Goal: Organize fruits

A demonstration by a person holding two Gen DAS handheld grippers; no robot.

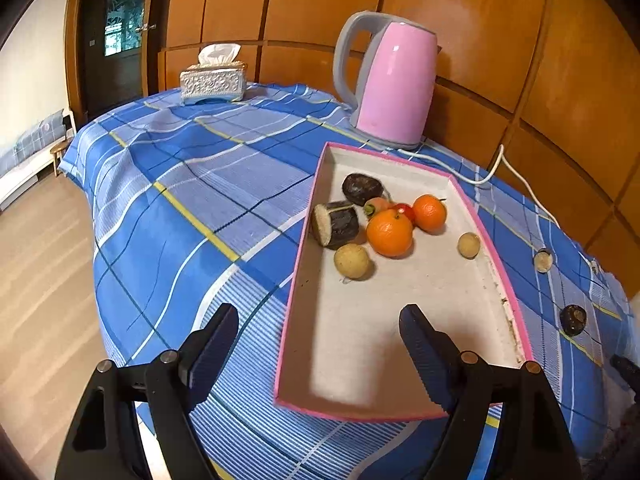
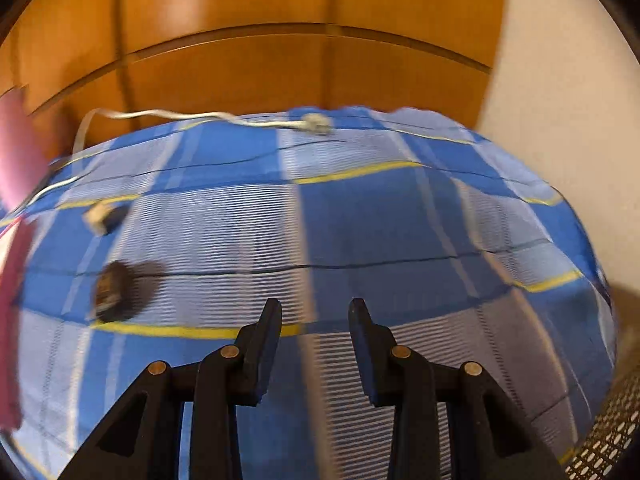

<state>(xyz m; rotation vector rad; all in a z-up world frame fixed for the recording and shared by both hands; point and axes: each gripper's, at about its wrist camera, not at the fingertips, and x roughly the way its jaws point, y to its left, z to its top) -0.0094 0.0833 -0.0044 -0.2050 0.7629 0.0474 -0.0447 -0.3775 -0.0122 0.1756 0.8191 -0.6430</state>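
While both jaws stand apart and empty, right gripper (image 2: 314,312) hovers over the counter (image 2: 380,216); dark fruit (image 2: 114,292) lies ahead-left of it, pale-cut piece (image 2: 102,216) beyond; right is the nearer arm; left gripper (image 1: 320,320) hangs over the pink tray (image 1: 486,236) holding oranges (image 1: 390,234); no readable writing.

Orange wood panelling (image 1: 460,20) beyond the tongs, dark glazed door (image 1: 120,28) far left, pale wood floor (image 1: 40,260) left below, white wall (image 2: 560,80) at right
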